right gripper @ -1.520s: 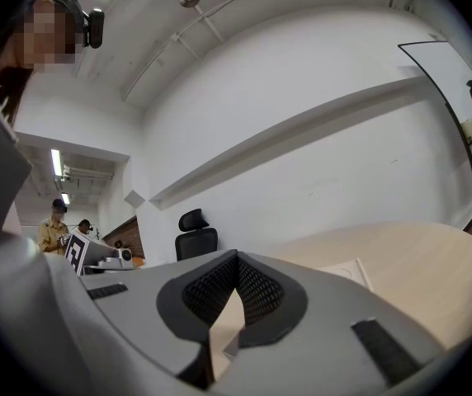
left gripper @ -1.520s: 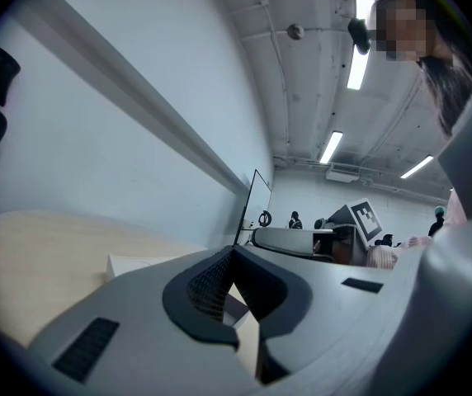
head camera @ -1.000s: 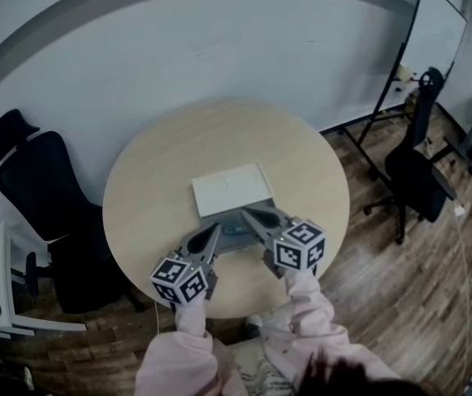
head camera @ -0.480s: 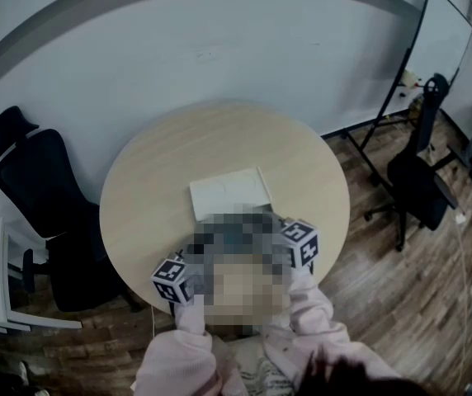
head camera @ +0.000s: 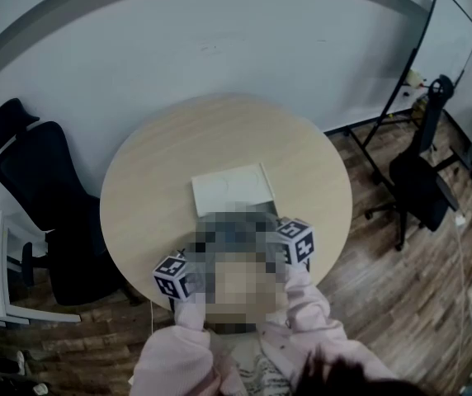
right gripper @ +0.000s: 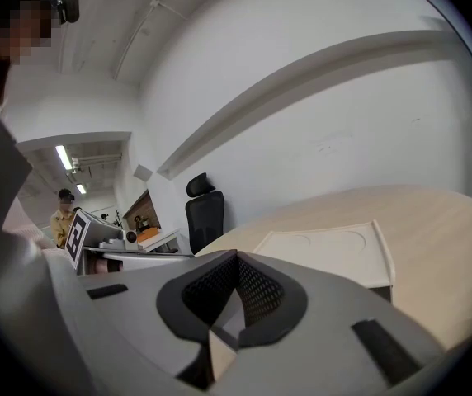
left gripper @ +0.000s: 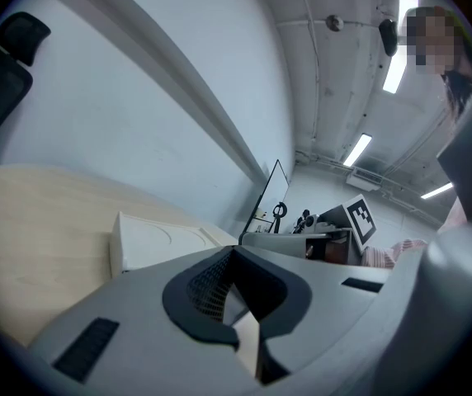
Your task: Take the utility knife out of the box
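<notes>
Jaws pinched together, empty, on left gripper [left gripper: 234, 250] and right gripper [right gripper: 238, 256] near the closed white box [head camera: 233, 190]; blunt tips may just shove it across the table [head camera: 149, 180].

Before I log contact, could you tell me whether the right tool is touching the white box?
Cannot tell: the head view is blurred there, and in the right gripper view the right tool hides the near edge of the white box.

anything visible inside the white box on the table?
No. The white box is closed. Only its flat top shows, and nothing rests on it. Whatever is inside is covered and cannot be seen from any view.
</notes>
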### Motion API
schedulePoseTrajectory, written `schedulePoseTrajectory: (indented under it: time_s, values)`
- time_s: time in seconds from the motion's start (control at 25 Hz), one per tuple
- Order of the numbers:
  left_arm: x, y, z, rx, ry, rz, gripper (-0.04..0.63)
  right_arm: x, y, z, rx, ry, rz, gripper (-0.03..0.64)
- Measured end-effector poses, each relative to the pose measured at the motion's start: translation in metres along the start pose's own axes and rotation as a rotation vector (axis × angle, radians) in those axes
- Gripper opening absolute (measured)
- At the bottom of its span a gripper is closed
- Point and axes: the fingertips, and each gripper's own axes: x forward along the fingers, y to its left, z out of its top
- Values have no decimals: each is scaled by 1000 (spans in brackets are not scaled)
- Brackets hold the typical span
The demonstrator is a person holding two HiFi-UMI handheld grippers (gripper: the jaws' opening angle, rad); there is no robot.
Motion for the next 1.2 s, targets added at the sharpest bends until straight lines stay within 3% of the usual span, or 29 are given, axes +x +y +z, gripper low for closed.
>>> schedulePoseTrajectory:
  time_s: [0.44,1.2]
  values:
    - [8,5,-23,-53,77,-31,0,15,-9,-25,-8,137,1,-2]
    - [18,16,-50,-137,181,-55,0,36,-23,-67,-167,436,69,-2]
